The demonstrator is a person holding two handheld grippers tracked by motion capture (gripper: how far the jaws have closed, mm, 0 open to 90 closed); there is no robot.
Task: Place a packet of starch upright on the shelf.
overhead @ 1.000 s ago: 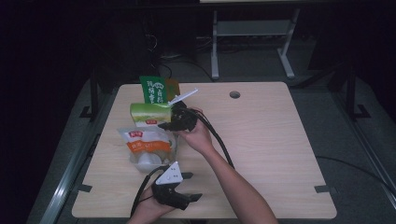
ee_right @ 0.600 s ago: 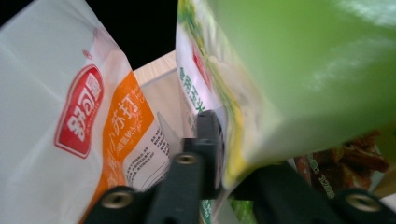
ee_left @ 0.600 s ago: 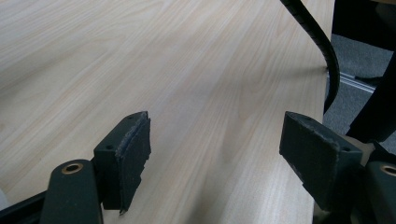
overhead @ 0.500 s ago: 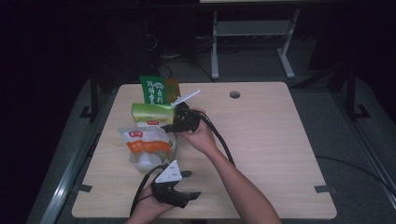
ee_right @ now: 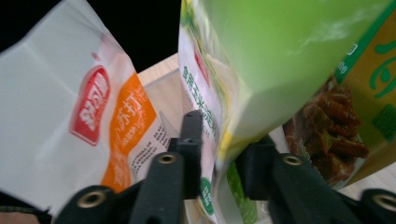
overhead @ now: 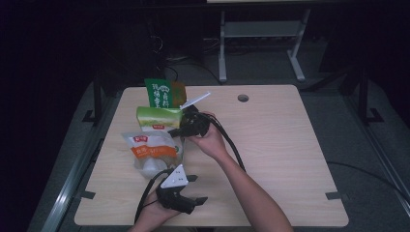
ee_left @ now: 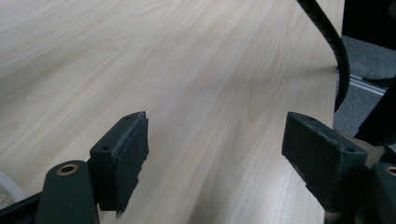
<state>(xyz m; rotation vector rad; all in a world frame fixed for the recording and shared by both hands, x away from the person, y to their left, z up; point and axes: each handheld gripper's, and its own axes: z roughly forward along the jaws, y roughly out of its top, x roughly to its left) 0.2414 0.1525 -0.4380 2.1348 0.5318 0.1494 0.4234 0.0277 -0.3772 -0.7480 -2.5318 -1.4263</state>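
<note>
Table [overhead: 270, 145]: pale wood-grain top with a round cable hole [overhead: 243, 98] near its far edge.

Light green snack bag [overhead: 158, 118]: lies at the table's left half, between the two other packets. In the right gripper view its edge [ee_right: 219, 140] hangs between the two black jaws, a narrow gap showing on either side, so the pads do not visibly press on it.

Right gripper [overhead: 181, 130]: held in the person's right hand [overhead: 205, 137], pointed left at the near right corner of the light green bag. Its jaws have just been opening, with the bag's edge between them; they stand partly apart. A white strip on top of the gripper sticks up toward the far side.

White and orange snack bag [overhead: 151, 152]: lies just nearer the person than the green bag, touching or overlapping it; red label at top, orange band below. It also shows at the left of the right gripper view [ee_right: 88, 116].

Dark green packet [overhead: 162, 93]: stands or leans at the far side of the light green bag, white characters on its face.

Left gripper [overhead: 191, 200]: held low at the table's near edge, grey three-cornered plate on top. Jaws spread wide over bare wood, nothing between them [ee_left: 215, 154].
</note>
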